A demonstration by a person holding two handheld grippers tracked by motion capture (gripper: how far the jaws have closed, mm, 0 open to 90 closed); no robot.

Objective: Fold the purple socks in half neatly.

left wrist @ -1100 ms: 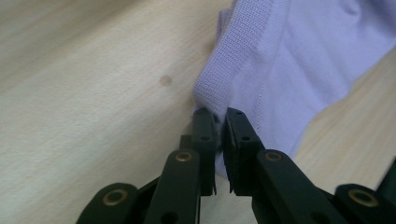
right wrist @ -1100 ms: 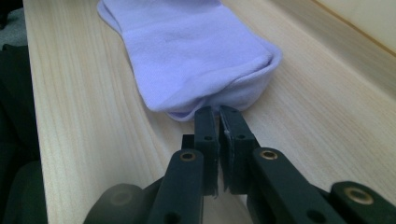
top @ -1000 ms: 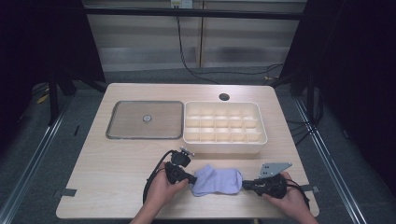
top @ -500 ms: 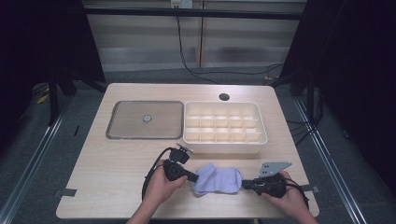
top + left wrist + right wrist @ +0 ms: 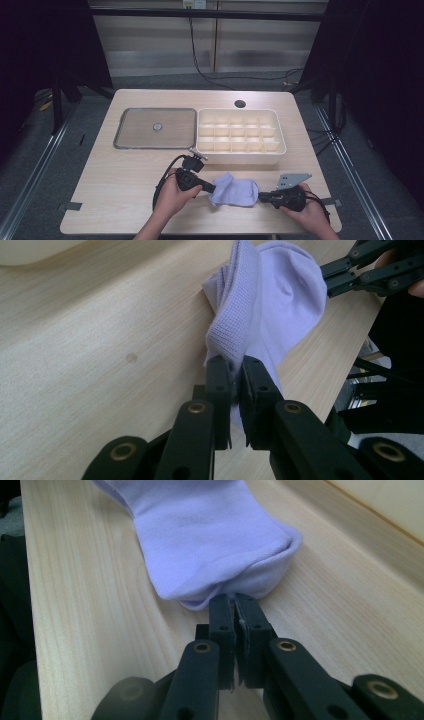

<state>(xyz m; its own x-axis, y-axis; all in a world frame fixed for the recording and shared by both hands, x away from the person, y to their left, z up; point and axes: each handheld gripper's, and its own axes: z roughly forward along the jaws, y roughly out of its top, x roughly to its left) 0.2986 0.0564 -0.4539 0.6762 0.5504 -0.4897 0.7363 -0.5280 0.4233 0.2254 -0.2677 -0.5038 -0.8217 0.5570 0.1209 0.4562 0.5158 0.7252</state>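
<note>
Two claws, left (image 5: 214, 189) and right (image 5: 261, 196), one lilac sock (image 5: 234, 190) between.

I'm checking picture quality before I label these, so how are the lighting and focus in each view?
High view: the table is evenly lit, the room around it dark, the picture a bit soft. Left gripper view: the sock knit is sharp, the near jaws blurred and dark. Right gripper view: the sock is softly lit with little shadow, the bin overexposed at the top right, the near jaws out of focus.

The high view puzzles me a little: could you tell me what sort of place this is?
Probably a recording booth for handling trials: a pale wooden table ringed by dark curtains, a white compartment tray, and hand-held grippers pinching a lilac sock.
</note>
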